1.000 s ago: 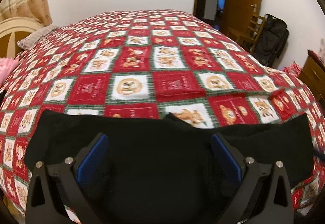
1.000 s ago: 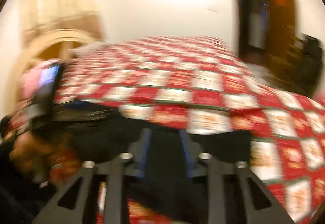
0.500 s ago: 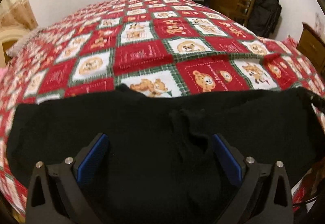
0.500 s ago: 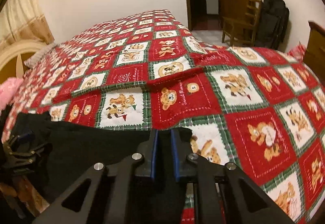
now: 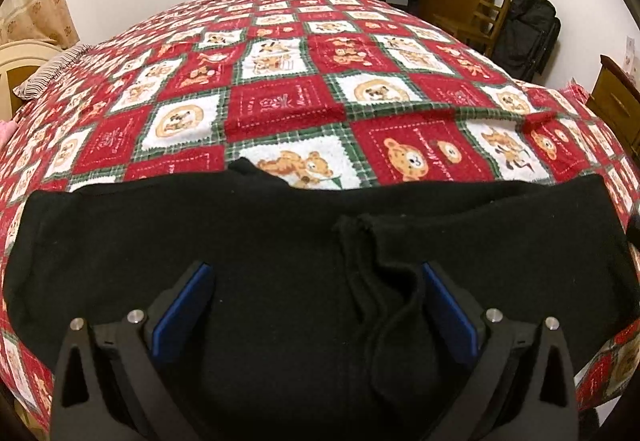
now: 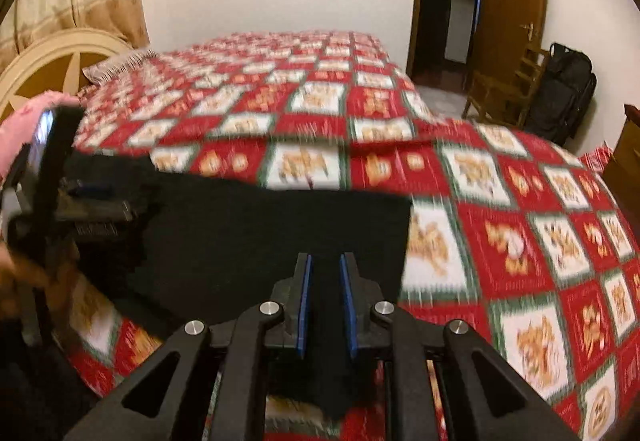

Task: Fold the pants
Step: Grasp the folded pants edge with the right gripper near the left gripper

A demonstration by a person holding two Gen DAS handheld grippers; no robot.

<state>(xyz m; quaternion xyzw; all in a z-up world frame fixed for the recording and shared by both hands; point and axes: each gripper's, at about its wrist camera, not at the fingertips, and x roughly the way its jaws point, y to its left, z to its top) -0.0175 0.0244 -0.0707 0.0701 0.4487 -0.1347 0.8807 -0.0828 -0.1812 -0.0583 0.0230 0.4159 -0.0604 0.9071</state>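
Black pants (image 5: pixel 280 241) lie spread across the near edge of a bed with a red, white and green teddy-bear quilt (image 5: pixel 288 97). A drawstring and bunched waistband (image 5: pixel 384 281) sit right of centre. My left gripper (image 5: pixel 316 281) is open wide, its blue pads low over the pants. In the right wrist view the pants (image 6: pixel 280 233) reach to a straight right edge. My right gripper (image 6: pixel 325 273) has its jaws a small gap apart over the pants near that edge; black cloth shows below them. The left gripper (image 6: pixel 92 197) shows at the left.
A pillow (image 5: pixel 48 73) and cream headboard (image 6: pixel 60 57) are at the far left, with a pink cloth (image 6: pixel 24 121). A wooden chair (image 6: pixel 504 89), black bag (image 6: pixel 568 93) and open door (image 6: pixel 508 1) stand at the right. A wooden dresser (image 5: pixel 616 105) is near the right edge.
My right gripper's jaws have parted a little and it has pulled back and up from the pants' right edge. My left gripper stays open and has lifted slightly.
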